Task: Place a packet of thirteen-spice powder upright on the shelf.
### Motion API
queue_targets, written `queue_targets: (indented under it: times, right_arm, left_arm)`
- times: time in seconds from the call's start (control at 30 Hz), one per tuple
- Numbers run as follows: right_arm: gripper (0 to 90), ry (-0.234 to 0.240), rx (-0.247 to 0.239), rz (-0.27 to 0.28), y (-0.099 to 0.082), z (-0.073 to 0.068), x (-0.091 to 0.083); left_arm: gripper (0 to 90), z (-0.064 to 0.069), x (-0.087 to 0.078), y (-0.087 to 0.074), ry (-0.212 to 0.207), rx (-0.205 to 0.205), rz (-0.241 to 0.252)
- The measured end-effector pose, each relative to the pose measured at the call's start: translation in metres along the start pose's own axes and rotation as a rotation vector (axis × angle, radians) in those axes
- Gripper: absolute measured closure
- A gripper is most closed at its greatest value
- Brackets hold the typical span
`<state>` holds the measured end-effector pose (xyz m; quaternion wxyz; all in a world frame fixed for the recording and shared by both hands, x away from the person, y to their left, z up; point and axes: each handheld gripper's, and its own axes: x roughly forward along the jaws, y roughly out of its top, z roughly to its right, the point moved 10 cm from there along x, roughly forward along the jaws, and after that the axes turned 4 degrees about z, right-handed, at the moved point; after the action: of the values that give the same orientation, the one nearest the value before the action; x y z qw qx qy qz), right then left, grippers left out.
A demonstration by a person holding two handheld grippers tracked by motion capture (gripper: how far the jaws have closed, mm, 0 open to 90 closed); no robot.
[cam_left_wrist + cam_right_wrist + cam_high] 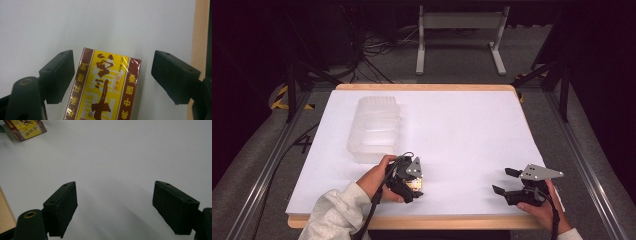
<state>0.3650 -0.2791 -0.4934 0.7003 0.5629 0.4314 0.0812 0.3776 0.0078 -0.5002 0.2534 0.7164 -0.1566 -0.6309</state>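
Yellow-and-maroon packet [103,87], printed with dark characters, is seen lying flat on the white worktop [462,135] near its front edge, left of centre. In the left gripper view it is framed between the two black jaws, closer to the left-hand one, with a clear gap kept on each side; it is not touched by either jaw as far as can be told.

The worktop is edged in pale wood, a strip of which is visible along the front and back edges in the high view. A clear plastic container [374,129], ribbed and translucent, is placed toward the back-left corner, well apart from the right gripper and just behind the left hand.

The left gripper [412,186] is held low over the packet by the left hand [374,179], whose light grey sleeve [334,215] enters from the front edge. Its jaws are spread wide around the packet without clamping it. A black cable is trailed from it toward the front edge.

The right gripper [507,181] is held near the front-right corner by the right hand [542,210], a grey three-cornered plate [539,173] being carried on top. Its jaws are likewise spread apart, with nothing but bare white surface between them. In the right gripper view the packet is glimpsed at the upper left, well apart from those jaws.
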Motion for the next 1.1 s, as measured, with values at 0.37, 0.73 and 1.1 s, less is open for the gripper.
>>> queue_targets:
  times: [0.37,0.73,1.1]
  right_arm:
    - [20.5,-0.004,0.014,-0.015,-0.005,0.0,-0.003]
    - [20.5,0.001,0.021,-0.007,-0.004,-0.001,-0.004]
    - [20.6,0.009,0.03,0.003,-0.001,-0.001,-0.004]
  left_arm:
    - [27.4,-0.003,0.012,-0.005,-0.043,0.034,-0.066]
    - [29.6,-0.003,0.008,-0.001,-0.041,0.04,-0.02]
    - [30.8,0.0,-0.011,0.004,0.031,-0.03,0.099]
